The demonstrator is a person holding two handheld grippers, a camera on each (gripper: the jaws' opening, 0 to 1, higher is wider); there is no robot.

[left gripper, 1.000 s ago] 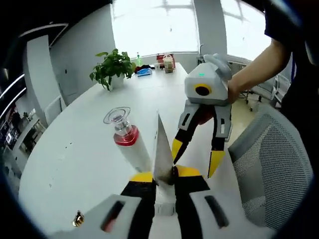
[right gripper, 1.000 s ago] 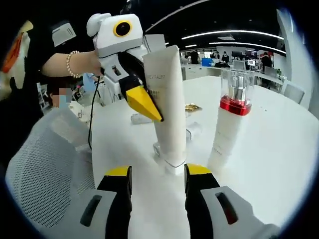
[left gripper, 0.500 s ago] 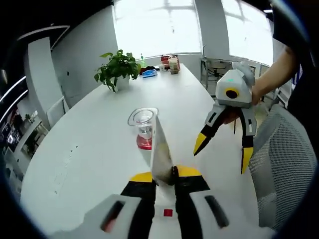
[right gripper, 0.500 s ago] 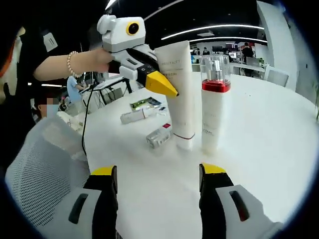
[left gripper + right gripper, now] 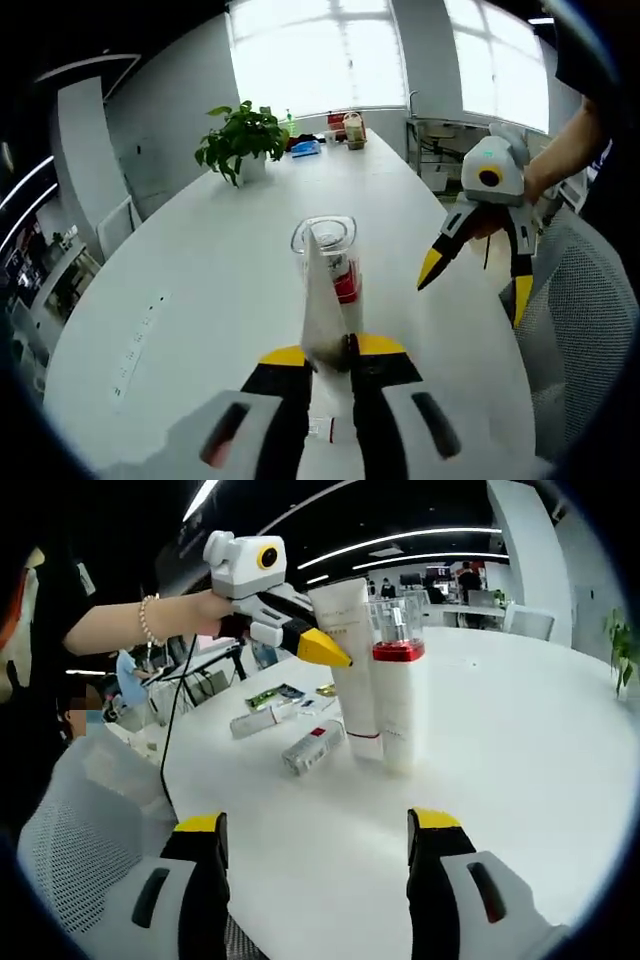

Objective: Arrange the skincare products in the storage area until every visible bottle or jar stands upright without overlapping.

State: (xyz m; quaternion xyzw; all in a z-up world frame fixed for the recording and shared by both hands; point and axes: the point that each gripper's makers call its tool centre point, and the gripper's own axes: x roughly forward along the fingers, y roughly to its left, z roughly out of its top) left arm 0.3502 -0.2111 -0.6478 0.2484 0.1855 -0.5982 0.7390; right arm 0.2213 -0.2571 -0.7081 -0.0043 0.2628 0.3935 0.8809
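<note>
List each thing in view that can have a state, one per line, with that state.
white tube: upright on its cap, gripped at the top by the left tongs
pump bottle: upright beside the tube, clear cap on
right tongs: open, holding nothing
small boxes: lying flat on the table

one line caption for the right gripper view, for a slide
Left gripper pinches an upright white tube beside a red-collared pump bottle on the white table, right gripper open.
</note>
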